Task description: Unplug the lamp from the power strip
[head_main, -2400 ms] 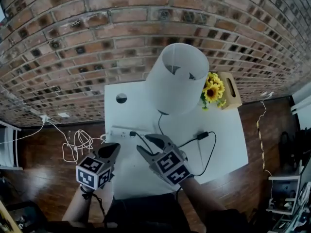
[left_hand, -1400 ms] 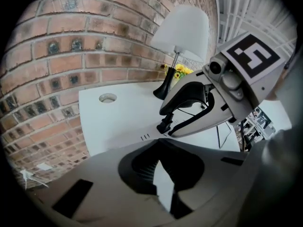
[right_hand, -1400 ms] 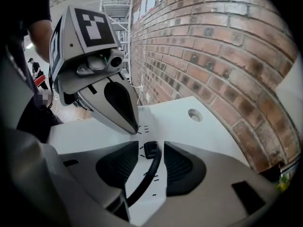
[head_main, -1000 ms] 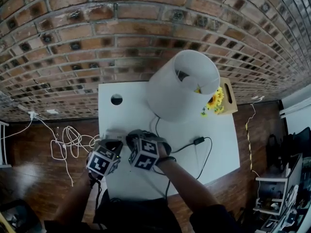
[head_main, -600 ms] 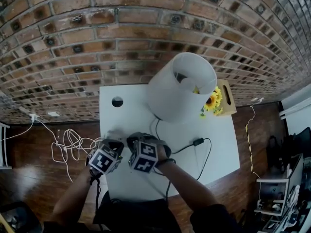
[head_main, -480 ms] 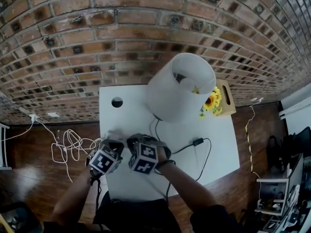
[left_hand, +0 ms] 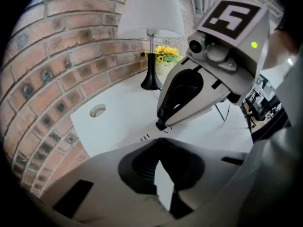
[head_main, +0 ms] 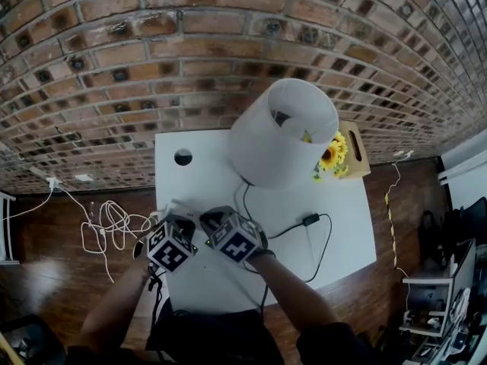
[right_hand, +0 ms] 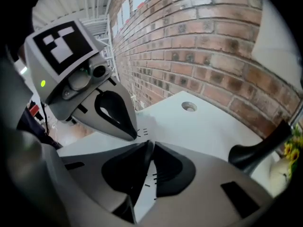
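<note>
A rough red-brown brick wall point(head_main: 190, 59) runs behind the white surface point(head_main: 342, 226), which has a round hole point(head_main: 183, 157) near its back left corner. Dark polished wood floor point(head_main: 46, 242) spreads on both sides, with loose white cables point(head_main: 106, 226) lying on it at left and cluttered shelving point(head_main: 445, 295) at far right.

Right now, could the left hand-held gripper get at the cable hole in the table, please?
Probably yes: ahead of the left hand-held gripper only bare table leads to the cable hole; the lamp stands aside.

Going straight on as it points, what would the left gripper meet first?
Probably the right gripper, its tips just ahead of the left gripper; depth unclear, the white tabletop lies close below.
</note>
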A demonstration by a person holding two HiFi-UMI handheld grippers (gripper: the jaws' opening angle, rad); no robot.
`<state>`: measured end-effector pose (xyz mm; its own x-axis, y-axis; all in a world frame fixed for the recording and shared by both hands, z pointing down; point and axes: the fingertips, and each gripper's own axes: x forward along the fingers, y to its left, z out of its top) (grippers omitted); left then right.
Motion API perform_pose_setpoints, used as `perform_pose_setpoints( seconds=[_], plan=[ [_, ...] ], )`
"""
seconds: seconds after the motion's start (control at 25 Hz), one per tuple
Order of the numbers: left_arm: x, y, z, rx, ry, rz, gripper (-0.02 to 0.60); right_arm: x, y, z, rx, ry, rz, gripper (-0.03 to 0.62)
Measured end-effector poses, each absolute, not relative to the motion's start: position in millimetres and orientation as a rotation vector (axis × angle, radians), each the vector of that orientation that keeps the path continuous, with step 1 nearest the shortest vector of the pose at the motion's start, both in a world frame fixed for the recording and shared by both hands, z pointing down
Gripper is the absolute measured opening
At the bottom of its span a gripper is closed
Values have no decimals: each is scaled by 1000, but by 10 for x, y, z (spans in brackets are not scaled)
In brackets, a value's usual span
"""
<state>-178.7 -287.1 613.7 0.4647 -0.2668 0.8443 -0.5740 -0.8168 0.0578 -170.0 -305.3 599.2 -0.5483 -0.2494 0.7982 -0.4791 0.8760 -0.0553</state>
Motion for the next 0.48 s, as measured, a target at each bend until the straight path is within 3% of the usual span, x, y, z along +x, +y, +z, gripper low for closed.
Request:
perform_pose_setpoints(
  seconds=[0.32, 0.48],
  plan=[
    [-1786, -2876, 6154, 2383, -711, 1316, 23, -1634, -3109, 5984, 675, -2224, 627, 64],
    [-1779, -2879, 6160, 2376, -722, 1311, 23, -1629, -3091, 5968, 665, -2220, 549, 64]
  ],
)
